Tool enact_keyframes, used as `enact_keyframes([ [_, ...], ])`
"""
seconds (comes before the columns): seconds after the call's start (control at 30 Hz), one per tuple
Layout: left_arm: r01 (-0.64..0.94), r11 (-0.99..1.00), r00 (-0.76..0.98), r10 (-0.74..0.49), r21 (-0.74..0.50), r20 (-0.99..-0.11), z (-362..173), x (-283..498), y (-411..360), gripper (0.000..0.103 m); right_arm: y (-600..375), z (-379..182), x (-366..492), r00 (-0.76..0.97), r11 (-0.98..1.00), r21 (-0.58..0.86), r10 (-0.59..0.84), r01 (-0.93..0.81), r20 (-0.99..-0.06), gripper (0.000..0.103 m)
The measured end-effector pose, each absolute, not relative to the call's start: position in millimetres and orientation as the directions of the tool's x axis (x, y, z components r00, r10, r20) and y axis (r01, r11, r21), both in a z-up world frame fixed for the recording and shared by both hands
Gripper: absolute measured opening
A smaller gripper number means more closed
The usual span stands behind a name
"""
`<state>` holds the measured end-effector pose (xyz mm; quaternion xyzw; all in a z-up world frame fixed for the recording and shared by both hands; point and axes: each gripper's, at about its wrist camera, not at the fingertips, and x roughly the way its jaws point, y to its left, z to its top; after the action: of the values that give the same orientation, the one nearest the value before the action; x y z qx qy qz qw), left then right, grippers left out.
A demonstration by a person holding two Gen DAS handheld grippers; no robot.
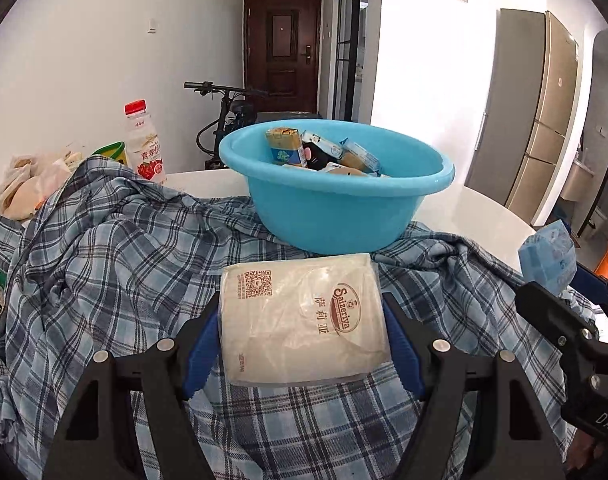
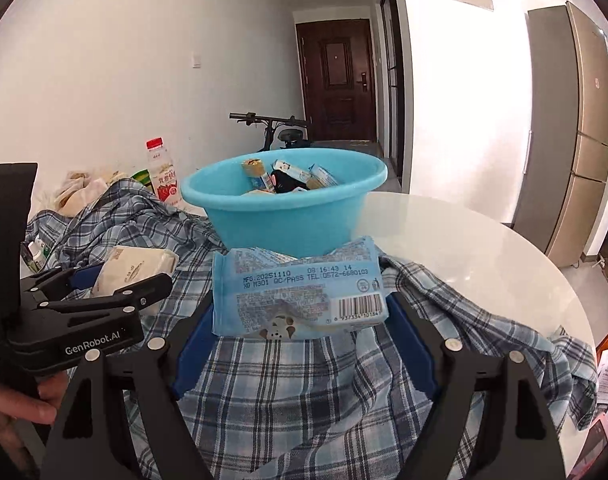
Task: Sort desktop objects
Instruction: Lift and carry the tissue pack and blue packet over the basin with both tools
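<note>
My left gripper (image 1: 302, 320) is shut on a beige napkin pack (image 1: 304, 320) with a brown Saizeriya logo, held above the plaid shirt (image 1: 116, 264). My right gripper (image 2: 300, 300) is shut on a light blue tissue pack (image 2: 300, 288) with a barcode, also lifted off the cloth. A blue plastic basin (image 1: 335, 204) stands just beyond both, holding several small packets. In the right wrist view the left gripper (image 2: 120, 276) and its napkin pack (image 2: 136, 268) show at the left. The blue tissue pack (image 1: 549, 256) appears at the right edge of the left wrist view.
A red-capped drink bottle (image 1: 144, 144) and crumpled bags (image 1: 32, 188) stand at the back left. The round white table (image 2: 463, 248) has bare surface to the right of the basin (image 2: 284, 208). A bicycle (image 2: 276, 132), a brown door and a fridge (image 2: 567, 128) lie beyond.
</note>
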<state>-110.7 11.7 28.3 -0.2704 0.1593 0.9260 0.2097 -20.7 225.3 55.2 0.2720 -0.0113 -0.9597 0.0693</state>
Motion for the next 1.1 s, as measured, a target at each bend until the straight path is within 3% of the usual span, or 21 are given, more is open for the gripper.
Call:
enact_keyframes([
  [0.43, -0.438, -0.886, -0.81, 0.315, 0.154, -0.495, 82, -160, 34, 0.076, 229, 109, -81, -0.88, -0.99, 0.041, -0.14, 0.136, -0.454, 0.08],
  [0.9, -0.418, -0.884, -0.814, 0.263, 0.208, -0.518, 128, -243, 91, 0.076, 224, 140, -167, -0.883, -0.995, 0.014, -0.094, 0.098, -0.459, 0.08],
  [1.1, -0.4, -0.902, -0.772, 0.237, 0.161, -0.59, 130, -301, 106, 0.076, 234, 141, -214, -0.881, -0.992, 0.093, -0.119, 0.085, -0.458, 0.08],
])
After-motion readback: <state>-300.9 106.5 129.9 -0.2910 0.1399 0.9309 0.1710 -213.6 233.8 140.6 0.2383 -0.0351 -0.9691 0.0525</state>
